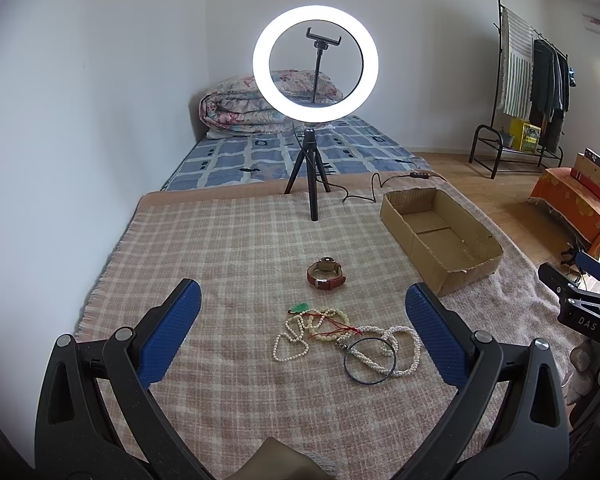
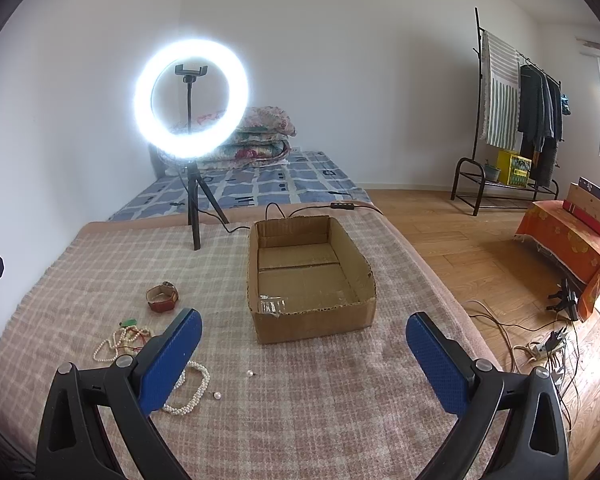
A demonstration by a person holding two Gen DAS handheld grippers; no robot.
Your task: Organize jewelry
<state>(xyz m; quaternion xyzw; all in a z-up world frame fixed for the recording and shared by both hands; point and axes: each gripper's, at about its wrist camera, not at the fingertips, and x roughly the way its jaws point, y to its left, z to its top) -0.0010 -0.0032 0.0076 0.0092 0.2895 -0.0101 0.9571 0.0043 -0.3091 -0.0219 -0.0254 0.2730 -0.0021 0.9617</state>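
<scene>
Left gripper (image 1: pixel 304 320): jaws spread wide, nothing held, poised low and centred over the jewelry heap, presumably lined up for a first pick. Framed between its blue pads (image 1: pixel 172 332): pearl necklace (image 1: pixel 396 350) looped through a dark bangle (image 1: pixel 370 360), lower centre of frame; bead strand with red cord (image 1: pixel 300 334) and green pendant (image 1: pixel 300 307) just beside; brown-strap wristwatch (image 1: pixel 326 274) apart, toward frame centre. All resting on plaid blanket (image 1: pixel 228 248); none yet boxed.

Right gripper (image 2: pixel 304 338): likewise wide, empty, aimed at the open cardboard box (image 2: pixel 312 324) at frame centre, judged the intended receptacle; interior bare save clear tape. Two loose pearls (image 2: pixel 217 395) on blanket, lower centre, near the necklace end; likely to roll, small for a pinch.

Ring light on tripod (image 1: pixel 315 64), lit, upper centre, evidently placed for illumination; cable trailing behind box.
</scene>
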